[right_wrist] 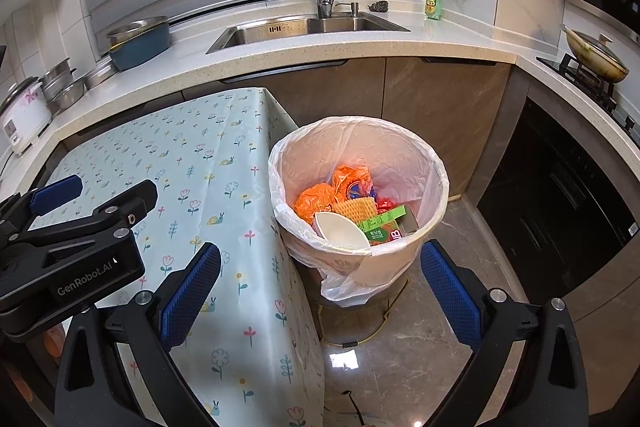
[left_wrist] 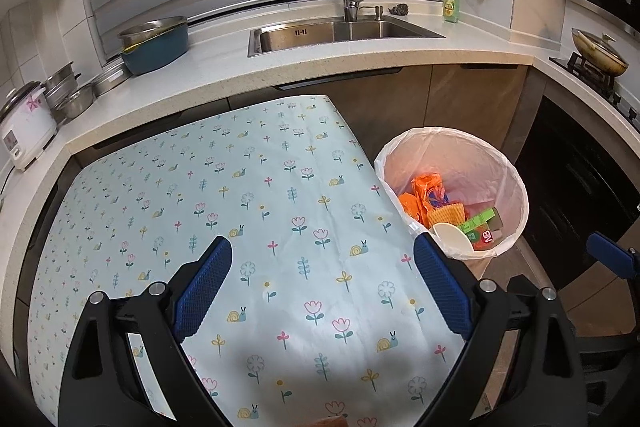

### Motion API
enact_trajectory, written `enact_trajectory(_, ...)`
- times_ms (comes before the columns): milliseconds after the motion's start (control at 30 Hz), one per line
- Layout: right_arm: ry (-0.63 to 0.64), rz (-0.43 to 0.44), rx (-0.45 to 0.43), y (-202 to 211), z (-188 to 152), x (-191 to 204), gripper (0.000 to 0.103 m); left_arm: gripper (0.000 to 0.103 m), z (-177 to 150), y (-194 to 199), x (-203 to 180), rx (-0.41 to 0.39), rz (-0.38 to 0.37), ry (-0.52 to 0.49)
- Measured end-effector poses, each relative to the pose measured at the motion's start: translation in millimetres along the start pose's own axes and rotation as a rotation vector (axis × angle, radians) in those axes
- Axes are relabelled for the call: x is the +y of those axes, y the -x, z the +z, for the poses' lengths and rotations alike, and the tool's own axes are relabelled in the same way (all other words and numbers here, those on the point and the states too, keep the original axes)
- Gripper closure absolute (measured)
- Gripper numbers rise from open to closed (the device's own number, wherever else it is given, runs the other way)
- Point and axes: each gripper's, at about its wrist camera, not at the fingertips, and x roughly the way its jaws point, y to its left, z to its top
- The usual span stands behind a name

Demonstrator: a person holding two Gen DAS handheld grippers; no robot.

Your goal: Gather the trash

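Observation:
A trash bin (right_wrist: pixel 434 163) lined with a white bag stands on the floor at the table's right side; it also shows in the left wrist view (left_wrist: pixel 516 183). Inside lie orange wrappers (right_wrist: pixel 316 201), a white bowl (right_wrist: pixel 340 229), a green box (right_wrist: pixel 382 219) and other packaging. My left gripper (left_wrist: pixel 323 257) is open and empty above the floral tablecloth (left_wrist: pixel 248 203). My right gripper (right_wrist: pixel 320 261) is open and empty, hovering just in front of the bin. The left gripper's body (right_wrist: pixel 80 247) shows at the left of the right wrist view.
A kitchen counter (left_wrist: pixel 320 61) with a sink (left_wrist: pixel 340 33) and faucet runs behind the table. Pots (left_wrist: pixel 156 43) and a rice cooker (left_wrist: pixel 24 123) stand at the left. A green soap bottle (left_wrist: pixel 451 1) stands right of the sink. A pan (left_wrist: pixel 598 51) sits on the stove. The oven (right_wrist: pixel 560 207) is at the right.

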Motion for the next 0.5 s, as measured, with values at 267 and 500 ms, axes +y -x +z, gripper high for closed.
enact_trajectory(267,0.0,-0.004,0.004,-0.4,-3.3,-2.6,0.007,0.015,-2.2,0.4,-2.6,0.005,0.003,0.0)
enact_trajectory(500,0.004,-0.007,0.011,-3.3,-4.8,-4.5,0.007,0.015,-5.6,-1.0,-3.2,0.01,0.019,0.008)
